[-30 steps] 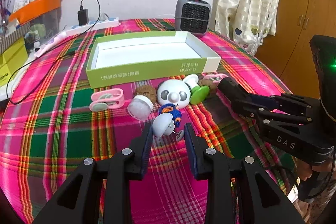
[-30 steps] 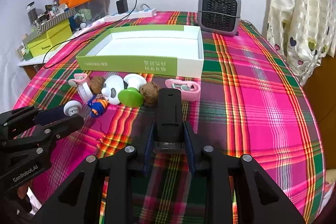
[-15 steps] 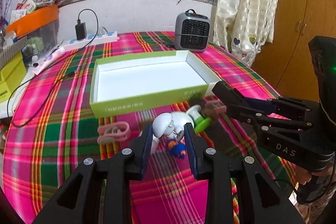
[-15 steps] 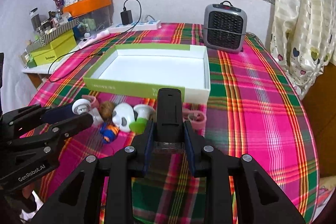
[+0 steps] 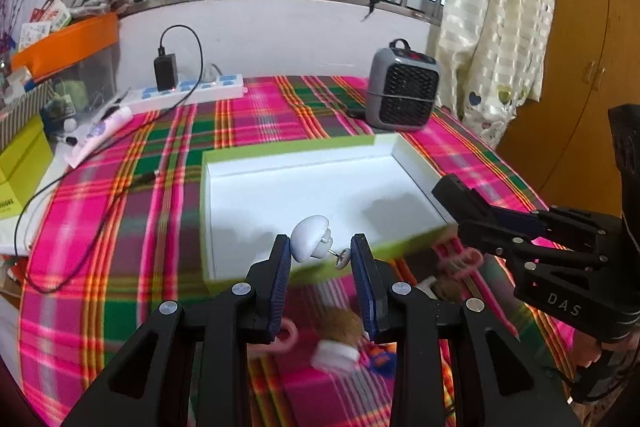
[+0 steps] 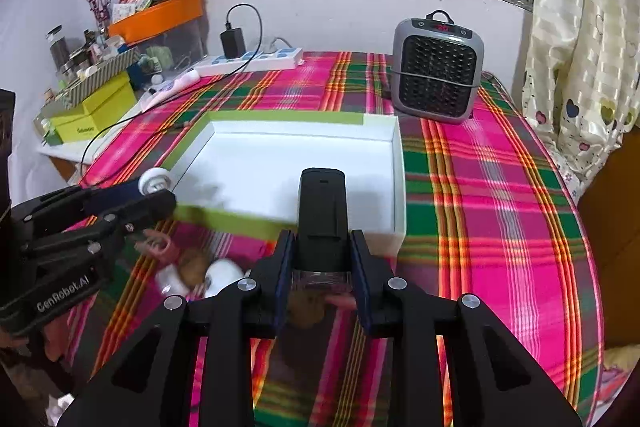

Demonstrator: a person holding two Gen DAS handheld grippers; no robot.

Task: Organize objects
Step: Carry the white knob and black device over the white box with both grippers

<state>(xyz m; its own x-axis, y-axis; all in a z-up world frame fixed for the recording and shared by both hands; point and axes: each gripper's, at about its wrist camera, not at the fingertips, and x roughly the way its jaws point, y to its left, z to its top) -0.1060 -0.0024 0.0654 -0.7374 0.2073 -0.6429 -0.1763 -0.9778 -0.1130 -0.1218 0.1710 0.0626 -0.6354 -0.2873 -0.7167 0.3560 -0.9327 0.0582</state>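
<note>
The left gripper (image 5: 320,255), at lower centre of the left wrist view, is clamped on a small white mushroom-shaped toy (image 5: 310,237) with a thin metal pin and tiny wheel at its side; the toy hangs in the air in front of the near wall of the green-edged white box (image 5: 280,195), which fills mid-frame. The right gripper (image 6: 322,255), at lower centre of its own view, is closed around a black rectangular device (image 6: 322,203) whose clear lower part sits between the pads, and it too is raised just short of the box's near right corner. The step in hand looks like carrying both items to the box; the next move probably calls for taking each past the near wall, lowering it to the white floor and then parting the fingers, with the two grippers kept apart so they do not collide. The loose items not yet packed lie blurred on the cloth below the fingers: a pink clip (image 5: 456,261), a brown walnut-like ball (image 6: 192,265), a white round toy (image 6: 224,273). The surface is a pink, green and orange plaid tablecloth (image 6: 480,187). A grey fan heater (image 6: 438,83) stands at upper right, a white power strip (image 5: 188,93) with a black charger at upper left, barred windows above and a heart-print curtain (image 6: 580,67) at the right edge.
</note>
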